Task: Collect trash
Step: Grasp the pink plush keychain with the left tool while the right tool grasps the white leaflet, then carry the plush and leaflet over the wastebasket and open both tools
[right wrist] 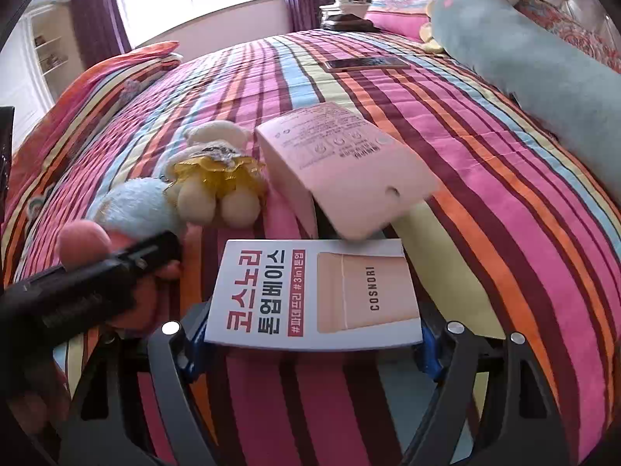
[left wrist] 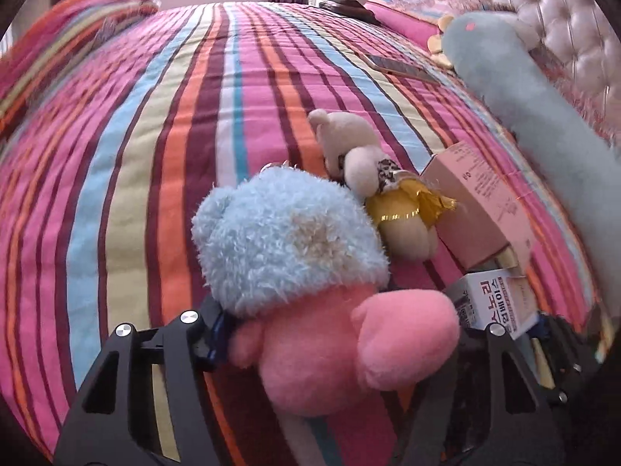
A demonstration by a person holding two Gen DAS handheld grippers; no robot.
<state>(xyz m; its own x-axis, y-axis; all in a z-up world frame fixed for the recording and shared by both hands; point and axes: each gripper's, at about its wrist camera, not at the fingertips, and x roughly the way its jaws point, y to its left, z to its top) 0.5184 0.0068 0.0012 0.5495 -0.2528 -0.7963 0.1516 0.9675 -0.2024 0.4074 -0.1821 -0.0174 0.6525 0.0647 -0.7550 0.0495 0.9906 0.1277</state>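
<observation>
Judging by what lies on the striped bedspread (right wrist: pixel 504 233), nothing looks collected yet. The right gripper (right wrist: pixel 310 334) has its jaws pinching the near end of the white cosmetics box (right wrist: pixel 314 295), which lies flat near the bed's foot edge, its long axis running away toward the headboard. Touching its far end sits an opened pink carton (right wrist: pixel 341 171). The left gripper (left wrist: pixel 337 334) closes around a pink-and-blue plush toy (left wrist: pixel 310 272), hardly trash.

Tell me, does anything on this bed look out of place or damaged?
Yes. Two empty-looking cosmetic boxes lie among the soft toys on the striped bedspread: a pink box with its end flap hanging open, and a white box lying flat between the right gripper fingers. Nothing looks spilled.
</observation>
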